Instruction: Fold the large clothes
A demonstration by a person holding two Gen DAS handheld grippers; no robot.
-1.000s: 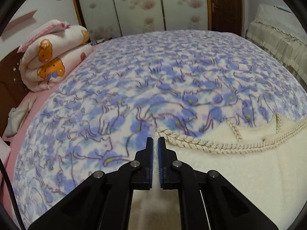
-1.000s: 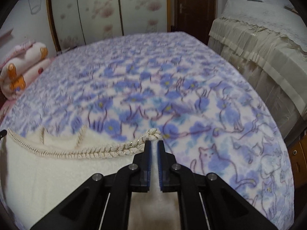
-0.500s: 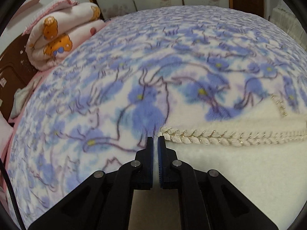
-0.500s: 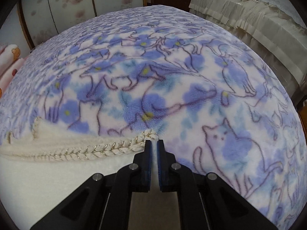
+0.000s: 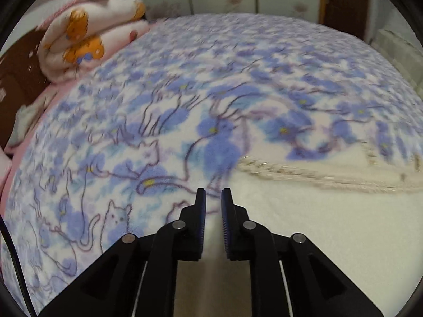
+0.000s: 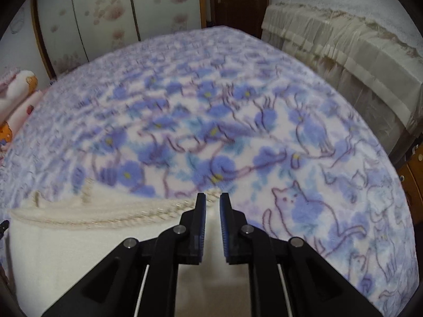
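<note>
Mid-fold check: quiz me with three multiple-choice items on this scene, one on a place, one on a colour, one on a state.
1. In the left wrist view, the rolled bear-print quilt lies:
A) upper left, beyond the blue cat blanket
B) on the floor
C) far right

2. The garment with braided trim is:
A) red
B) cream
C) black

3. The left tongs are:
A) out of view
B) clamped on the quilt
C) slightly open

Key:
1 A, it sits past the blanket's left edge.
2 B, its pile is cream.
3 C, a gap shows between the jaws, which have just been opening; the garment shows in the gap, not pinched.
</note>
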